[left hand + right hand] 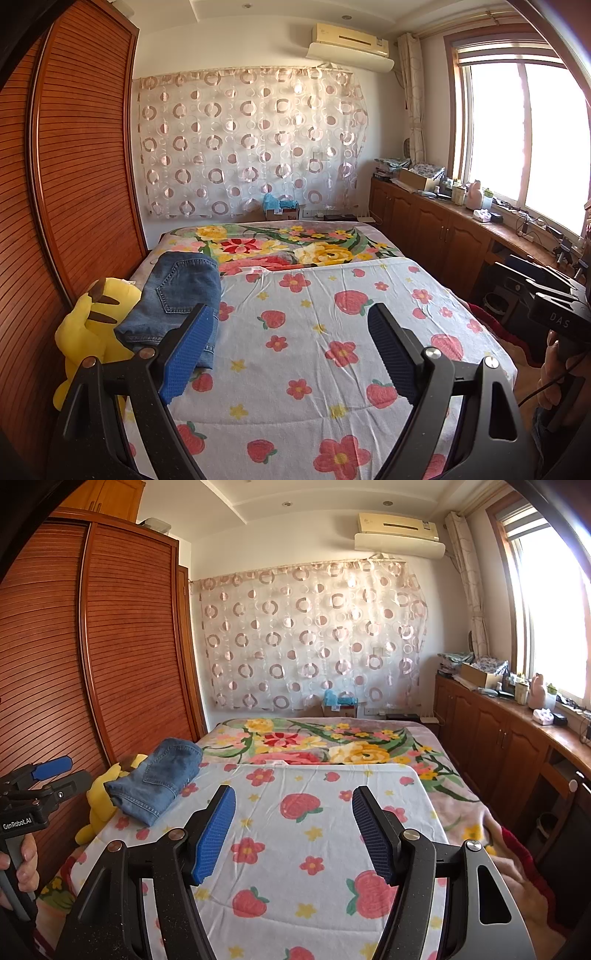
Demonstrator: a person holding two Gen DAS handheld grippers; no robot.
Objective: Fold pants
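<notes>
Two grippers are hovering over the bed, and both are standing wide open with nothing between their blue pads. The left gripper [291, 317] is spreading its fingers far apart above the strawberry-print sheet [314, 332], touching neither cloth nor denim; its left pad [192, 354] is overlapping the near edge of the pants in the left wrist view, though whether it is actually touching them cannot be told. The right gripper [293, 801] is gaping just as wide, its fingers hanging over bare sheet and gripping nothing.

The pants [159, 782], blue denim, are lying folded in a compact bundle at the left edge of the sheet, back pocket facing up, well apart from the right gripper. Just beside them a yellow plush toy [92, 325] is sitting against the bed's left side, near the slatted wooden wardrobe [122, 627]. Beyond the sheet, a floral blanket [314, 742] is covering the far part of the bed.
</notes>
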